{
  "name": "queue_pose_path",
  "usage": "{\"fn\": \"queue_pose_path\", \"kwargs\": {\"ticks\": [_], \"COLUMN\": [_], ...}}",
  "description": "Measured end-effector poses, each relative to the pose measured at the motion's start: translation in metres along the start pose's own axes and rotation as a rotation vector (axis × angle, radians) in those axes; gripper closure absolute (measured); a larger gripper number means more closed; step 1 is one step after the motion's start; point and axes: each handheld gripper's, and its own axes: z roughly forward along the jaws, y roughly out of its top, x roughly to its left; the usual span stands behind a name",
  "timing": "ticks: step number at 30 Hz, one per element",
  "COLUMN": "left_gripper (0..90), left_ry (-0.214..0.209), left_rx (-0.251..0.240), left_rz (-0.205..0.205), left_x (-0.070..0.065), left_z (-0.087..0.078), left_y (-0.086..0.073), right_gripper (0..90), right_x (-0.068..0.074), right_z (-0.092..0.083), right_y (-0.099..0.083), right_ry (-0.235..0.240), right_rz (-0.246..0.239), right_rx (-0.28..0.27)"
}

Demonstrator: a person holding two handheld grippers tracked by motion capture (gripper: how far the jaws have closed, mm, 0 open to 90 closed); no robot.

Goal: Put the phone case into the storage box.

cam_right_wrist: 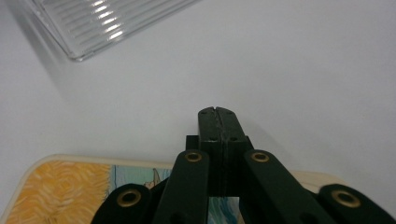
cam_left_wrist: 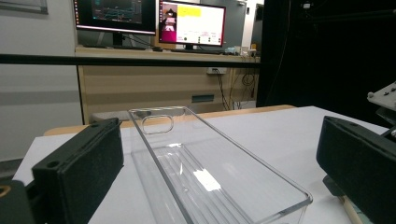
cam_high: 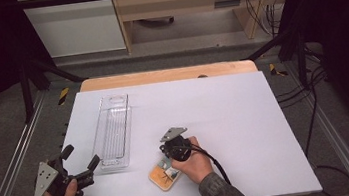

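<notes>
A clear plastic tray [cam_high: 113, 129] lies lengthwise on the white table [cam_high: 235, 115], left of centre. My left gripper [cam_high: 80, 159] stands open just short of the tray's near end; in the left gripper view its black pads [cam_left_wrist: 79, 172] flank the tray [cam_left_wrist: 210, 179] without touching it. A small wooden-edged picture card [cam_high: 163, 176] lies flat near the front edge. My right gripper [cam_high: 169, 154] points down over the card's far edge. Its jaws [cam_right_wrist: 217, 114] are shut with nothing between them, tips over bare table just past the card [cam_right_wrist: 65, 191]. The tray's corner [cam_right_wrist: 93, 23] shows beyond.
A wooden strip [cam_high: 167, 75] runs along the table's far edge. Metal frame rails [cam_high: 13, 158] flank both sides. Cables [cam_high: 310, 111] hang off the right side. Beyond the table stand a wooden desk [cam_left_wrist: 154, 84] and lit monitors [cam_left_wrist: 191, 23].
</notes>
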Motion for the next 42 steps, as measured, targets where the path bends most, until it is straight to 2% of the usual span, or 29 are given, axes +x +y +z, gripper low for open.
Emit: {"fn": "queue_pose_path", "kwargs": {"ticks": [6,14,17,22,25,36,40,42], "left_gripper": [0.4,0.4,0.4,0.4,0.4,0.4,0.4,0.4], "left_ry": [-0.001,0.000,-0.001,-0.001,-0.001,-0.002,-0.004,-0.005], "left_rx": [0.000,0.000,0.002,0.003,0.005,0.011,0.017,0.018], "left_rz": [0.000,0.000,0.001,0.003,0.002,0.010,0.013,0.014], "left_x": [0.000,0.000,0.000,-0.001,-0.001,-0.002,-0.003,-0.003], "left_z": [0.000,0.000,0.000,0.000,0.000,0.000,0.002,0.002], "left_y": [0.000,0.000,0.000,0.000,-0.001,-0.001,-0.001,-0.001], "right_gripper": [90.0,90.0,90.0,90.0,90.0,89.8,86.8,86.0], "right_x": [-0.005,-0.014,-0.020,-0.029,-0.038,-0.058,-0.070,-0.072], "right_z": [-0.011,-0.024,-0.035,-0.048,-0.060,-0.090,-0.109,-0.112], "right_y": [0.002,0.000,-0.002,-0.006,-0.012,-0.037,-0.050,-0.053], "right_ry": [-0.021,-0.037,-0.060,-0.081,-0.098,-0.159,-0.210,-0.218], "right_rz": [0.013,0.030,0.037,0.058,0.081,0.134,0.155,0.165], "right_rx": [-0.086,-0.147,-0.192,-0.230,-0.260,-0.324,-0.360,-0.364]}}
